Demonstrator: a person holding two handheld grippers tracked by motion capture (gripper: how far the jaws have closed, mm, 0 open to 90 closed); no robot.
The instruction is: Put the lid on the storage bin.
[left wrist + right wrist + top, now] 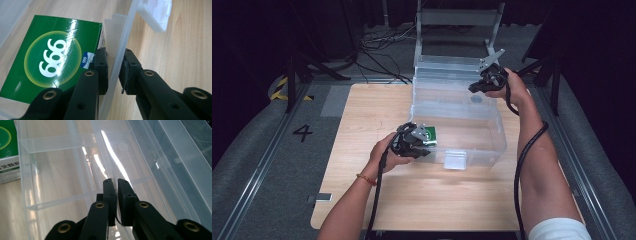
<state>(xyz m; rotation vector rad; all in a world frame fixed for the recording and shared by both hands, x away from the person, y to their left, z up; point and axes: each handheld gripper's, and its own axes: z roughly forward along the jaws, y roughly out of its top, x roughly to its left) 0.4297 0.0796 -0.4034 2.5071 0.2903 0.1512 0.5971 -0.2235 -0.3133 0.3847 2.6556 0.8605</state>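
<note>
Both grippers pinch the clear bin's walls.
Left gripper (113,72) and right gripper (116,200) clamp the clear bin (492,135); likely lifting next, needing level hands.

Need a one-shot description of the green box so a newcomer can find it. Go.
Start at the wooden table and find the clear plastic bin on it. The green box lies flat inside the bin at its near-left corner, next to the left hand-held gripper, whose jaws straddle the bin's wall. It is the only coloured item there: glossy green with white digits in a paler green circle.
</note>
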